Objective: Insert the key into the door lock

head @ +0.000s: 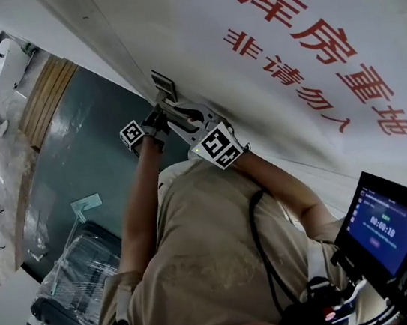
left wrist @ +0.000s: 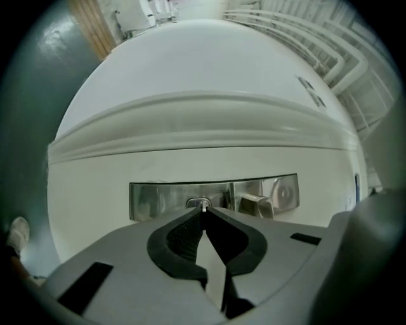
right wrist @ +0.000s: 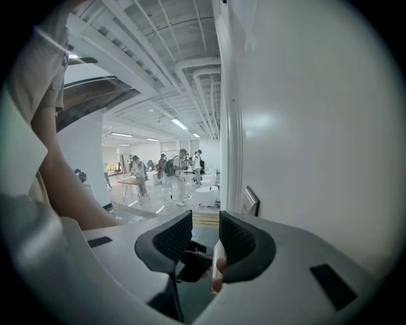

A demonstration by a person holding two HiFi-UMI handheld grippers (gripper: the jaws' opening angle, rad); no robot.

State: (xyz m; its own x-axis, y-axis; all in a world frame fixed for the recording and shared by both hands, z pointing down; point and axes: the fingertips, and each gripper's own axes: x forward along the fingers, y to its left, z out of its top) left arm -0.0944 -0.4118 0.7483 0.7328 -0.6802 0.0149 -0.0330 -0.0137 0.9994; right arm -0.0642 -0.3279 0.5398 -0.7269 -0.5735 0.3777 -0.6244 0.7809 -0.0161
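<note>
Left gripper [left wrist: 203,214] pinched shut on slim key [left wrist: 203,205], tip at keyhole [left wrist: 193,203] in metal lock plate [left wrist: 158,199], right gripper [right wrist: 200,236] jaws apart, empty

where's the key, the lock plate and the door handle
key [left wrist: 203,205], left gripper view, its visible metal tip
lock plate [left wrist: 155,200], left gripper view, bare metal of its left half
door handle [left wrist: 255,204], left gripper view, its near end
</note>
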